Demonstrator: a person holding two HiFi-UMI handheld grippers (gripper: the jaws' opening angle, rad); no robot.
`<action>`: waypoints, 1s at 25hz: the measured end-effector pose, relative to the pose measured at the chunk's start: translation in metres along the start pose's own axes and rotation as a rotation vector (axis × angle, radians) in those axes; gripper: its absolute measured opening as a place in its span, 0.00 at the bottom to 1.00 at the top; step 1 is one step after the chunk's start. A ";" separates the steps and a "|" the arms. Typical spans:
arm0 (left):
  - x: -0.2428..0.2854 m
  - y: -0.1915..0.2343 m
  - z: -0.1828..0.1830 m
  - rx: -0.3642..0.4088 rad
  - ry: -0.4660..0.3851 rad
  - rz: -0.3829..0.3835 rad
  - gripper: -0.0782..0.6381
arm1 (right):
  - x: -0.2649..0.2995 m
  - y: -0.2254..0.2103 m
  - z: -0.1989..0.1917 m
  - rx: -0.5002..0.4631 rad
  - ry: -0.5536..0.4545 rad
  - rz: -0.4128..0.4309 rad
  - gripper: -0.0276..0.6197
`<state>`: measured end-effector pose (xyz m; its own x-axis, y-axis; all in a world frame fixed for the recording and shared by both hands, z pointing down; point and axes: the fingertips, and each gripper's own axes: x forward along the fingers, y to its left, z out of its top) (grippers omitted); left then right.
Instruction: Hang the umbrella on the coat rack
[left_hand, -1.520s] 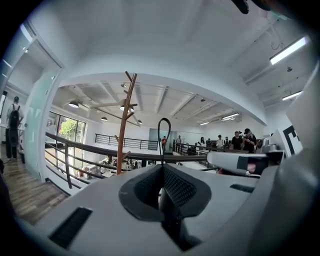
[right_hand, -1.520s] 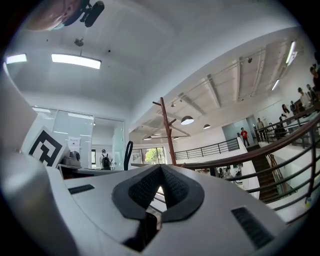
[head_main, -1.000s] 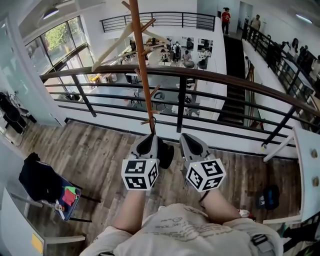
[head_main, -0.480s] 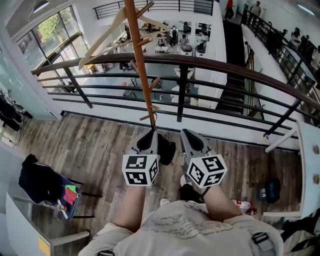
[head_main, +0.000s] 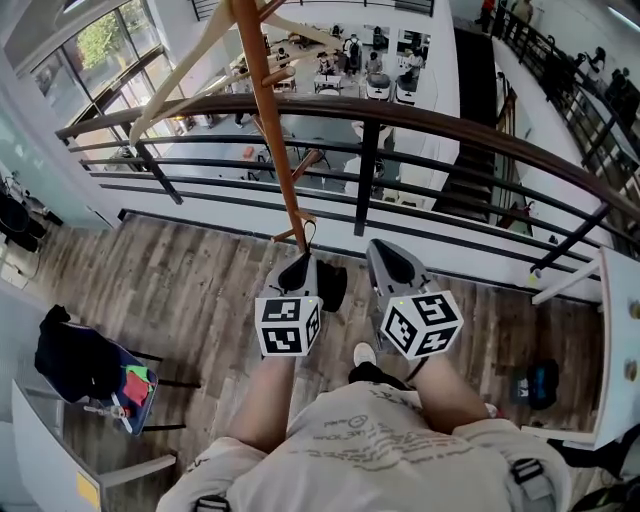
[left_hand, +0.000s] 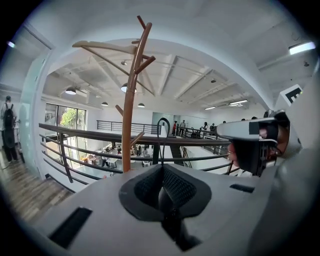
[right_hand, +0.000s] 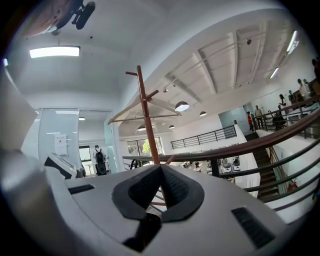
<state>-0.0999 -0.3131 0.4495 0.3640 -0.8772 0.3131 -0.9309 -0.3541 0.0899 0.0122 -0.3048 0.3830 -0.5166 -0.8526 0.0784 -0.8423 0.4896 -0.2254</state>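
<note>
Writing: nothing legible. The black-and-white square markers on both gripper cubes carry patterns only, the print on your shirt (head_main: 365, 440) is too small to read, and so is a white notice (right_hand: 60, 144) on the wall left of the coat rack. Item 1, umbrella (head_main: 333, 285): black and folded, it hangs low beside the foot of the coat rack (head_main: 270, 120), tucked against the right flank of your left gripper (head_main: 297, 262) and between the two grippers. Its thin black cord loop (left_hand: 162, 134) rises out of the left gripper (left_hand: 162, 172), whose jaws are pinched together on the cord. The loop stands just right of the coat rack's pole and close to the lowest pegs, and whether it touches a peg cannot be told. Item 2, right gripper (head_main: 388, 252): it sits just right of the umbrella with its jaws pressed together and nothing between them (right_hand: 161, 170), aimed at the coat rack's pole. Surroundings: a dark railing (head_main: 400, 115) runs directly behind the coat rack. A chair draped with dark clothing (head_main: 75, 360) stands well to its left, and a dark bag (head_main: 530, 385) lies on the wood floor well to its right.
</note>
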 end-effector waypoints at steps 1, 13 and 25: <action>0.007 0.002 -0.002 -0.003 0.006 0.002 0.12 | 0.004 -0.005 0.000 0.008 0.006 0.000 0.05; 0.084 0.012 -0.039 -0.039 0.083 0.020 0.12 | 0.042 -0.050 -0.022 0.049 0.078 0.005 0.05; 0.122 0.031 -0.071 -0.060 0.157 0.062 0.12 | 0.053 -0.080 -0.028 0.070 0.110 -0.009 0.05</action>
<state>-0.0862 -0.4084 0.5573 0.3010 -0.8335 0.4634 -0.9532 -0.2773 0.1204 0.0478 -0.3838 0.4324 -0.5263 -0.8297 0.1859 -0.8359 0.4649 -0.2916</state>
